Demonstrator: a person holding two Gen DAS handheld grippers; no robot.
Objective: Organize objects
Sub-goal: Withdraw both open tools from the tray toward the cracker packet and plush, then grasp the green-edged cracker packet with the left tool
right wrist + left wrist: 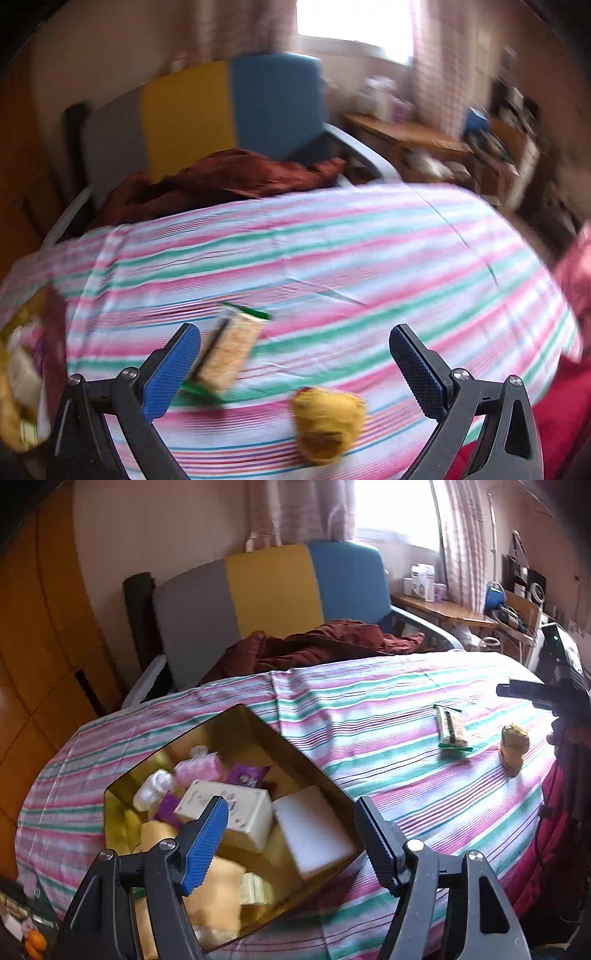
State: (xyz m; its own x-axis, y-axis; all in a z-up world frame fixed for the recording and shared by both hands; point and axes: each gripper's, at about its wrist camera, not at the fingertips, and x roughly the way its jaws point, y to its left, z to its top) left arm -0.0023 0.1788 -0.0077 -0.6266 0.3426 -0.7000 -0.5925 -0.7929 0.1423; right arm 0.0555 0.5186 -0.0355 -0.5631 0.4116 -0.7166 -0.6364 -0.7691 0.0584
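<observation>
A gold box (258, 723) on the striped tablecloth holds several items: a white carton (236, 812), a white block (314, 830), pink and purple packets and yellow pieces. My left gripper (291, 834) is open and empty just above the box's near side. A green-edged snack bar packet (451, 726) and a small yellow-brown toy (513, 746) lie on the cloth to the right. In the blurred right wrist view my right gripper (295, 365) is open and empty above the packet (229, 354) and the toy (327, 421).
The round table (369, 709) carries a pink, green and white striped cloth. Behind it stands a grey, yellow and blue chair (273, 590) with a dark red garment (317, 646). A cluttered wooden desk (458, 613) is at back right. A wooden wardrobe (40, 627) is on the left.
</observation>
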